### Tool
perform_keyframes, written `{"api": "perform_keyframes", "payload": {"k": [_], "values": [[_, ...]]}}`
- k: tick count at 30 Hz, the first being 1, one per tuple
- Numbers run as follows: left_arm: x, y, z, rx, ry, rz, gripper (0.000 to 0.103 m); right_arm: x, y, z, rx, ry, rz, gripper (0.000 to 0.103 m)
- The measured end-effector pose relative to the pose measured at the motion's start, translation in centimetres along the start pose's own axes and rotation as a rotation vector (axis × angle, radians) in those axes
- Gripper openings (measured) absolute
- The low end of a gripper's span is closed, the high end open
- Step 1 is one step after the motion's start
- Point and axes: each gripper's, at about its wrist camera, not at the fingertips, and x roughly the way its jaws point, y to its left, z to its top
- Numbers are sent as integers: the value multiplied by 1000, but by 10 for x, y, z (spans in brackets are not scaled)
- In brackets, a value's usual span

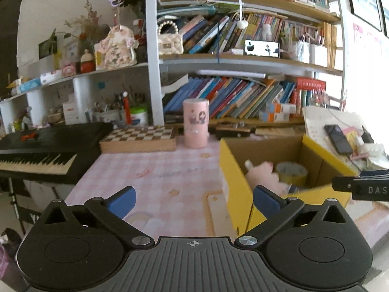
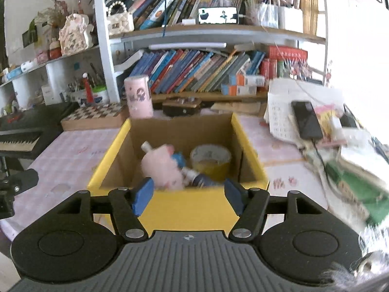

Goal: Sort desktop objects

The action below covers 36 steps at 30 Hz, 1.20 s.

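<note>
Right, the yellow cardboard box [image 2: 175, 209] sits open on the pink checked tabletop [image 1: 155, 177], and the sorted bits are inside it: a pink plush toy [image 2: 163, 168] lying on its side at the left, a roll of tape [image 2: 210, 157] standing at the back right, and a dark bottle with a white cap [image 2: 201, 178] lying just beside the plush, touching it. They're a bit blurred, so finer detail is lost.

The right gripper [image 2: 187, 196] hangs over the box's near wall, blue pads about halfway apart, nothing between them but the view into the box. The left gripper [image 1: 194, 200] is off to the box's left side, over bare tabletop, its fingers spread very wide and holding nothing.

Behind the box a pink cylinder [image 1: 196, 123] stands upright, with a chessboard box [image 1: 138, 137] to its left and a black keyboard [image 1: 41, 150] beyond that at the table's edge. To the right of the box lies a heap of papers with a black phone [image 2: 306, 123] on top. Leaning books fill the shelves [image 1: 231, 97] along the back.
</note>
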Motion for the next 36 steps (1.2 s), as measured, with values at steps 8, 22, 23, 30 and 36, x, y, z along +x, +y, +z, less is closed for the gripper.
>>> {"api": "perform_keyframes", "payload": {"k": [8,22,23,30,36], "values": [[-34,22,-37,9,33,20,103,-41,39,-52,43,15,-47,67],[-67,55,-74,-37,136,46,103,-84,89,-99,-24,33,-90,91],[-68,57,-74,-38,137,45,103,-85,90,-101,-27,36,-92,91],[-74,61,-79,-13,145,31,103,-91,101,-109,-27,46,-105,101],[-80,62,-81,11,146,45,103,-92,103,-113,1,67,-109,103]]}}
